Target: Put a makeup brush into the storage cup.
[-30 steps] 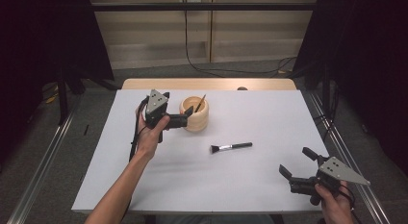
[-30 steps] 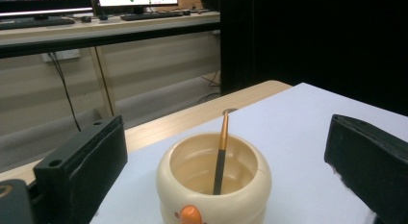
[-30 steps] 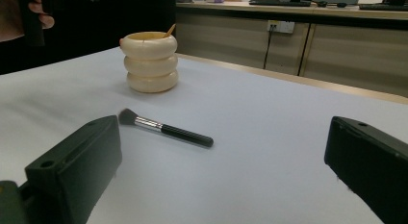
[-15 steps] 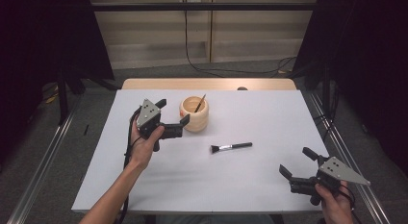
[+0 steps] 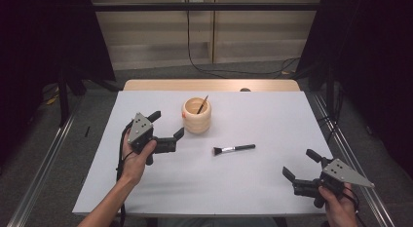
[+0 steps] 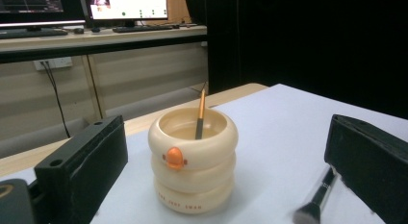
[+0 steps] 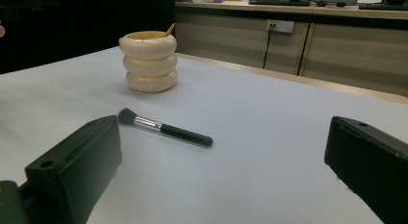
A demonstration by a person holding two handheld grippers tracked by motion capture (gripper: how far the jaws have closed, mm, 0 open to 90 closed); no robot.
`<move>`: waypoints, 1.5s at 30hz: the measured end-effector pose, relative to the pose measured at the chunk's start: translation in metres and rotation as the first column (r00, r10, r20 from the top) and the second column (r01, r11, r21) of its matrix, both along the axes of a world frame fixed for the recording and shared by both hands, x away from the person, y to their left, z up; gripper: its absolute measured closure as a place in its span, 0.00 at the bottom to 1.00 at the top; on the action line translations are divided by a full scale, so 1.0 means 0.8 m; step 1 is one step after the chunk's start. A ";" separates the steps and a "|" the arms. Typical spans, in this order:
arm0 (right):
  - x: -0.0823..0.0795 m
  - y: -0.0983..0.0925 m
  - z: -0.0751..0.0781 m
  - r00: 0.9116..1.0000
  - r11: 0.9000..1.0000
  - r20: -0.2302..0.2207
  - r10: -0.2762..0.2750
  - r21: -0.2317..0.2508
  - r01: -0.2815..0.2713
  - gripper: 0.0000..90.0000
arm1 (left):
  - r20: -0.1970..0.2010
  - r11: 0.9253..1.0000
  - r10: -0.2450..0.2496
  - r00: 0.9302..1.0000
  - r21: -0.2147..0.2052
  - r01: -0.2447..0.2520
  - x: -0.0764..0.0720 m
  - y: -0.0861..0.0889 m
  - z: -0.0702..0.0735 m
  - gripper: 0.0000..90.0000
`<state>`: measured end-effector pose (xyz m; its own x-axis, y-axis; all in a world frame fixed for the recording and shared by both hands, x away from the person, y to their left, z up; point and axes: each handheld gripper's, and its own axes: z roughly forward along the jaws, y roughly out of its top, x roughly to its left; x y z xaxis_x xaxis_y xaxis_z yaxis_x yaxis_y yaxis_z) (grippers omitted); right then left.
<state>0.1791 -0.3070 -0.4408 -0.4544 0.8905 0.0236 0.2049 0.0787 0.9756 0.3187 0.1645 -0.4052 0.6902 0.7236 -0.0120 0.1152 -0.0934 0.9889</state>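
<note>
On the left half of the white desk (image 5: 272, 188), the left gripper (image 5: 168, 131) has drawn back from the cream ringed holder (image 5: 197, 116): a second ago it was up against the holder's rim, and now it hangs clear of it, nearer the person's side and a little to the left. A thin orange-handled brush (image 5: 202, 104) stands leaning inside the holder, so the drop-off looks done and that hand appears free for the next item. Its jaws are spread wide and carry nothing; in the left gripper view they frame the holder (image 6: 192, 159) without touching it. The remaining piece is the black-handled makeup brush (image 5: 233, 149), lying flat on the desk just in front and to the right of the holder, bristles pointing left. The right gripper (image 5: 301, 168) has not moved, resting low near the desk's front right corner, well apart from that brush. Its jaws are also wide apart and empty, aimed toward the brush (image 7: 163, 128) in the right gripper view.
</note>
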 end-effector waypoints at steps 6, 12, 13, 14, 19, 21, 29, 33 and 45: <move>0.000 -0.001 0.000 1.000 1.000 -0.001 -0.002 -0.001 0.002 0.00 | 0.004 1.000 0.017 1.000 0.004 -0.017 -0.015 0.013 -0.004 0.02; 0.001 0.000 0.000 1.000 1.000 -0.003 -0.003 -0.001 0.003 0.00 | -0.014 1.000 0.027 1.000 0.011 -0.026 -0.032 0.022 -0.014 0.01; 0.001 0.000 0.000 1.000 1.000 -0.001 -0.002 -0.001 0.002 0.00 | -0.019 1.000 0.024 1.000 0.017 -0.024 -0.035 0.023 -0.016 0.01; 0.002 0.001 0.000 1.000 1.000 -0.001 -0.003 0.001 0.003 0.00 | -0.018 0.999 0.024 1.000 0.025 -0.024 -0.038 0.024 -0.018 0.01; 0.004 0.001 0.000 1.000 1.000 -0.006 -0.009 -0.003 0.009 0.00 | -0.034 0.999 0.033 0.999 0.030 -0.032 -0.053 0.034 -0.028 0.01; 0.008 0.002 -0.002 1.000 1.000 -0.011 -0.011 -0.003 0.011 0.00 | -0.034 0.999 0.036 0.999 0.030 -0.035 -0.058 0.039 -0.029 0.01; 0.009 0.004 -0.002 1.000 1.000 -0.014 -0.003 -0.010 0.003 0.00 | -0.011 0.999 0.042 0.999 0.018 -0.042 -0.079 0.059 -0.032 0.01; 0.006 0.002 -0.003 1.000 1.000 -0.015 -0.007 -0.011 0.007 0.00 | -0.028 0.999 0.041 0.999 0.018 -0.040 -0.081 0.065 -0.039 0.01; 0.003 0.002 0.000 1.000 1.000 0.003 0.013 -0.013 -0.013 0.00 | -0.033 0.999 0.029 0.999 0.032 -0.028 -0.080 0.069 -0.042 0.02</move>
<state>0.1818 -0.3051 -0.4412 -0.4663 0.8846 0.0109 0.2011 0.0940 0.9751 0.2550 0.2199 -0.4385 0.6687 0.7434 -0.0119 0.1516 -0.1206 0.9811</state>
